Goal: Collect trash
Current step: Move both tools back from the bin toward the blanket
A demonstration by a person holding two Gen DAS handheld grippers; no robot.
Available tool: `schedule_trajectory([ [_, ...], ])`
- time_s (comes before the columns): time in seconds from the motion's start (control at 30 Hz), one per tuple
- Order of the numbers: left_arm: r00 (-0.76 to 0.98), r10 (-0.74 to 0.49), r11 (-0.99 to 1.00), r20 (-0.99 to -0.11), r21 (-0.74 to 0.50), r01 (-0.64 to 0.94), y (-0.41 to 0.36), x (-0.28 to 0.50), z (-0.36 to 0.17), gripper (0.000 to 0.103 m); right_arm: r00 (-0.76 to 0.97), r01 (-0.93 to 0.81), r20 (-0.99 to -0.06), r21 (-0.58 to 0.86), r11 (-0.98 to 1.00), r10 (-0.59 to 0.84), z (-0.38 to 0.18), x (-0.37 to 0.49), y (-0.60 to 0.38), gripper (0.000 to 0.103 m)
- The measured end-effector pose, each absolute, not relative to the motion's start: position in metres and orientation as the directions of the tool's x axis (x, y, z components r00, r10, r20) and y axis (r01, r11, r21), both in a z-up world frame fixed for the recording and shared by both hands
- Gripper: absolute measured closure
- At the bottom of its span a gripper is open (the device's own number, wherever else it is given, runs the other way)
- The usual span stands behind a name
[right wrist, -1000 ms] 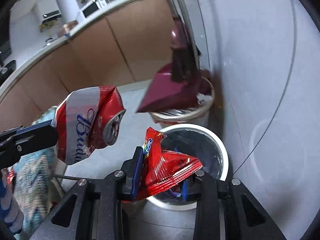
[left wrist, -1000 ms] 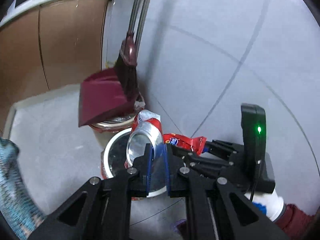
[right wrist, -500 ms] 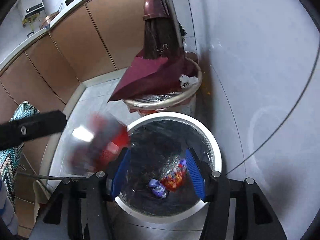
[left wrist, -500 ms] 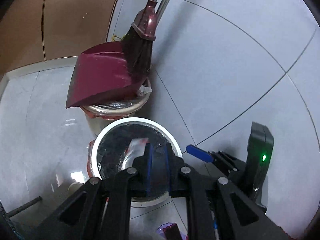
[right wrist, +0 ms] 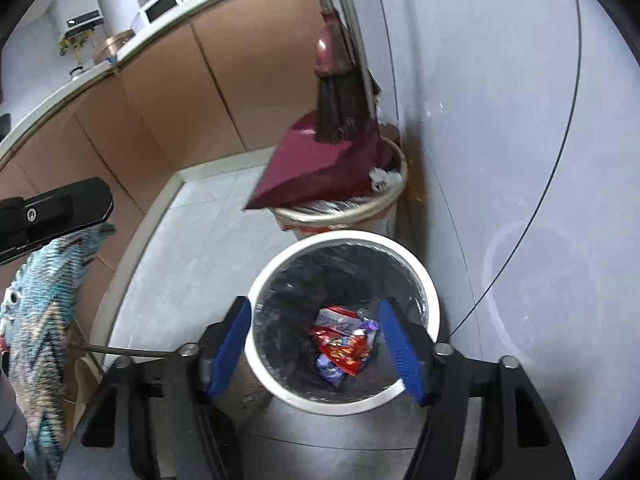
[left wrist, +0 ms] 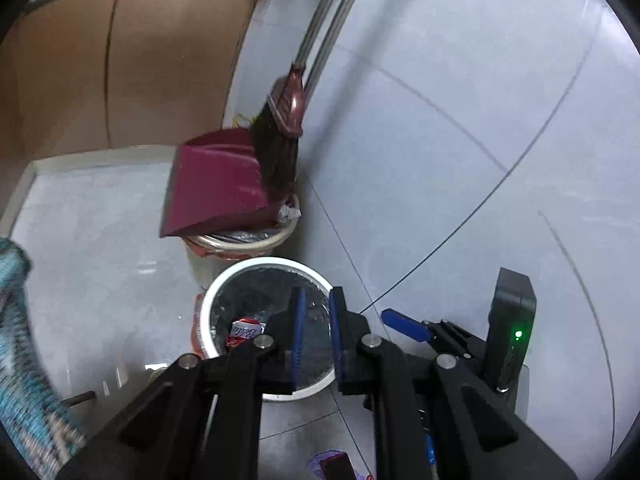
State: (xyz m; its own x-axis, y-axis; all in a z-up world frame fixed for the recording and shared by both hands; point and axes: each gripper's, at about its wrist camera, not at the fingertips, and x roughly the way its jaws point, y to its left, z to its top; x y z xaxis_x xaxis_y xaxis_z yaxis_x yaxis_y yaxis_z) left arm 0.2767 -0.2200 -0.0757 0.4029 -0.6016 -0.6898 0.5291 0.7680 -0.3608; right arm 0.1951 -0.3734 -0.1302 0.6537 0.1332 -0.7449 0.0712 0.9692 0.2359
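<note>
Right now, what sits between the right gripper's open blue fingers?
In the right wrist view, the right gripper frames the white-rimmed black-lined bin; between them lie a red snack wrapper, a crushed can and a purple wrapper.

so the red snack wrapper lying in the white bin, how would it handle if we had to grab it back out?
The red wrapper is creased, glossy film, so probably floppy, very light and a bit slippery between fingers. It lies deep in the white bin among other wrappers and the crushed can, so a pinch may drag neighbours along.
</note>
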Motion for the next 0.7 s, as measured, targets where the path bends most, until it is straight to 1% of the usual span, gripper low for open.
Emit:
schedule_trajectory([
  [0.07, 0.433, -0.594, 0.779, -0.678, -0.350, 0.521, -0.207, 0.263, -0.063, 0.091, 0.673, 0.059, -0.728, 0.230, 0.971, 0.131, -0.114, 0.184, -0.364, 0.021],
  [0.13, 0.463, -0.586, 0.789, -0.665, -0.337, 0.514, -0.193, 0.246, -0.049, 0.091, 0.687, 0.050, -0.716, 0.219, 0.974, 0.125, -0.101, 0.175, -0.356, 0.018],
  [0.17, 0.476, -0.583, 0.793, -0.659, -0.333, 0.511, -0.187, 0.239, -0.044, 0.091, 0.701, 0.045, -0.704, 0.207, 0.977, 0.117, -0.089, 0.166, -0.349, 0.011],
  [0.2, 0.492, -0.583, 0.795, -0.647, -0.329, 0.510, -0.179, 0.229, -0.038, 0.091, 0.708, 0.043, -0.697, 0.203, 0.978, 0.113, -0.085, 0.163, -0.346, 0.007],
  [0.23, 0.508, -0.581, 0.798, -0.636, -0.322, 0.509, -0.172, 0.219, -0.032, 0.091, 0.718, 0.039, -0.687, 0.199, 0.979, 0.111, -0.077, 0.156, -0.341, 0.000],
  [0.4, 0.551, -0.543, 0.820, -0.633, -0.259, 0.510, -0.143, 0.174, -0.006, 0.090, 0.767, -0.004, -0.630, 0.182, 0.983, 0.120, -0.036, 0.121, -0.314, 0.000],
  [0.43, 0.563, -0.536, 0.825, -0.630, -0.247, 0.509, -0.136, 0.164, -0.001, 0.084, 0.776, -0.013, -0.618, 0.178, 0.984, 0.122, -0.029, 0.114, -0.308, 0.000],
  [0.47, 0.580, -0.527, 0.832, -0.621, -0.235, 0.503, -0.129, 0.155, 0.004, 0.065, 0.783, -0.023, -0.609, 0.175, 0.984, 0.126, -0.024, 0.110, -0.304, 0.000],
  [0.53, 0.622, -0.507, 0.847, -0.596, -0.212, 0.488, -0.114, 0.136, 0.013, 0.041, 0.798, -0.041, -0.587, 0.170, 0.985, 0.135, -0.012, 0.098, -0.295, 0.000],
  [0.7, 0.674, -0.486, 0.861, -0.556, -0.175, 0.477, -0.082, 0.097, 0.035, 0.041, 0.836, -0.093, -0.523, 0.162, 0.982, 0.166, 0.017, 0.071, -0.272, 0.000],
])
